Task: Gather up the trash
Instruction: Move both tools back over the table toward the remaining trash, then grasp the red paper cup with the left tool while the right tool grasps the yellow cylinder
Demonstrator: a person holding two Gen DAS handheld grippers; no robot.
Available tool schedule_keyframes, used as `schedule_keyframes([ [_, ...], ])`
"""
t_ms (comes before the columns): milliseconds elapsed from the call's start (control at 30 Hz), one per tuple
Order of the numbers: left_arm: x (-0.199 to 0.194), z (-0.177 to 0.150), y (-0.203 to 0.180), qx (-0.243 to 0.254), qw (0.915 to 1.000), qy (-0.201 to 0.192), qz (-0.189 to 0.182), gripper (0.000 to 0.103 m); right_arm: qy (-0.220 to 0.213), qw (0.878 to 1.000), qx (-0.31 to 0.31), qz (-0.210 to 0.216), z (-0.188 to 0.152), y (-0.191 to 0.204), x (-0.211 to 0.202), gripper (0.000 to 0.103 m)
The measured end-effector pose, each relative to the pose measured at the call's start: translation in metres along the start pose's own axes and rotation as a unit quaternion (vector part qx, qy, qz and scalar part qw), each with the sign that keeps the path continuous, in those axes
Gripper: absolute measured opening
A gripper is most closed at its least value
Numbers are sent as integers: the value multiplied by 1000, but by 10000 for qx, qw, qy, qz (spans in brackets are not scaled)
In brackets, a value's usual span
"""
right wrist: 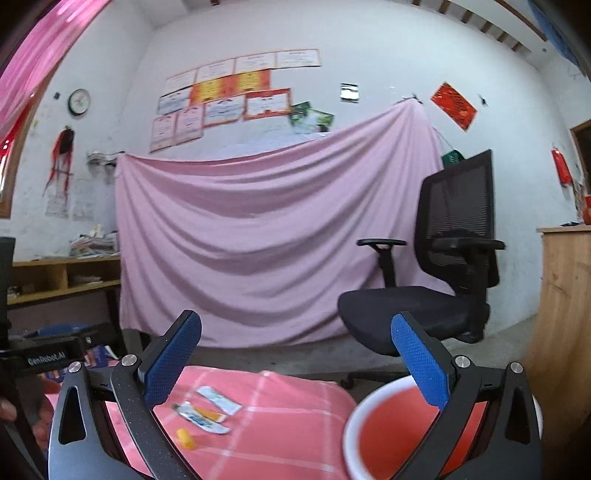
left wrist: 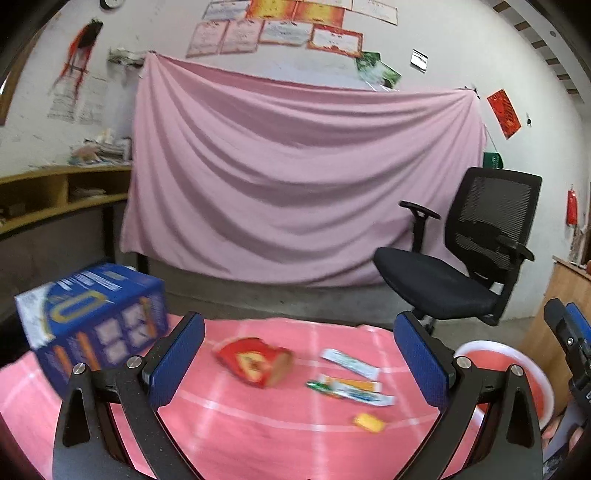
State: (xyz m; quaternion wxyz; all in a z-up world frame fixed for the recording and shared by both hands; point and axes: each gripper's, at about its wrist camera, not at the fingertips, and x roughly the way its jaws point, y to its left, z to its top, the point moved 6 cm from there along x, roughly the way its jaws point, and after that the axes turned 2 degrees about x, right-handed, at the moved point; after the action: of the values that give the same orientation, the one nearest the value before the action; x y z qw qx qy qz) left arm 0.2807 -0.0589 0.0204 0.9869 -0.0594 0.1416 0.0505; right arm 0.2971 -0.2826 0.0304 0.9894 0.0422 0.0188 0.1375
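**Both jaws wide over the pink table, trash scattered between them**

My left gripper (left wrist: 299, 360) hangs above the table (left wrist: 229, 435) with its jaws spread wide and nothing between them. Only my left view shows the two things at the far left: a blue carton (left wrist: 92, 325) tilted on the table's left edge, and to its right a red snack packet (left wrist: 255, 363) lying on its side near the middle. Further right, both views share three pieces: a white sachet (left wrist: 349, 363) lying flat, a crumpled white-and-orange wrapper (left wrist: 351, 390) just nearer than it, and a small yellow piece (left wrist: 368, 422) nearest of all. The three lie close together but I cannot tell whether any touch.

At the right edge stands a red bin with a white rim (left wrist: 532, 373). My right gripper (right wrist: 295, 362) is over it, jaws likewise wide and empty, its right finger in line with the rim. My right view looks straight into the bin's red inside; my left view catches only part of the rim.

The table wears a pink cloth with white lines. Beyond it, a pale pink sheet (left wrist: 295, 184) hangs against a white wall with certificates (left wrist: 288, 26) pinned above. A black office chair (left wrist: 469, 251) stands to the right, wooden shelves (left wrist: 55, 195) to the left.
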Motion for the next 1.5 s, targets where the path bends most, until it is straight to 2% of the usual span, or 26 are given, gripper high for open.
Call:
schedule_keyframes([
  [167,-7,-9,26,263,9996,-11,139,100,10,9992,-400,100,-9,29,8,103],
  [367,-7,-25,48,506,9983,185,232,100,453,9951,-809,355,-24,52,24,103],
  [567,4,-36,62,716,9958,522,227,100,1377,9846,-900,590,-48,63,52,103],
  [733,20,-49,59,747,9923,979,95,100,2230,9661,-931,905,-73,71,70,103],
  [833,31,-55,57,741,9888,1298,-45,100,2633,9559,-926,911,-85,73,75,101],
  [900,37,-57,58,735,9865,1459,-103,99,2917,9470,-879,1023,-94,74,78,88],
  [1033,47,-63,57,740,9816,1743,-236,90,3474,9252,-771,1320,-111,81,81,73],
  [1100,50,-67,56,763,9787,1880,-303,85,3752,9123,-747,1461,-122,85,82,56],
  [1233,61,-74,52,832,9702,2230,-454,71,4178,8916,-819,1541,-138,91,86,48],
  [1300,68,-77,51,845,9664,2374,-508,67,4374,8818,-827,1558,-146,92,88,38],
  [1367,75,-79,49,855,9633,2481,-557,66,4423,8804,-729,1549,-147,90,90,32],
  [1467,84,-80,45,860,9604,2576,-622,63,4471,8801,-407,1543,-146,82,95,13],
  [1500,86,-81,44,856,9596,2605,-636,60,4489,8788,-237,1601,-146,79,97,13],
])
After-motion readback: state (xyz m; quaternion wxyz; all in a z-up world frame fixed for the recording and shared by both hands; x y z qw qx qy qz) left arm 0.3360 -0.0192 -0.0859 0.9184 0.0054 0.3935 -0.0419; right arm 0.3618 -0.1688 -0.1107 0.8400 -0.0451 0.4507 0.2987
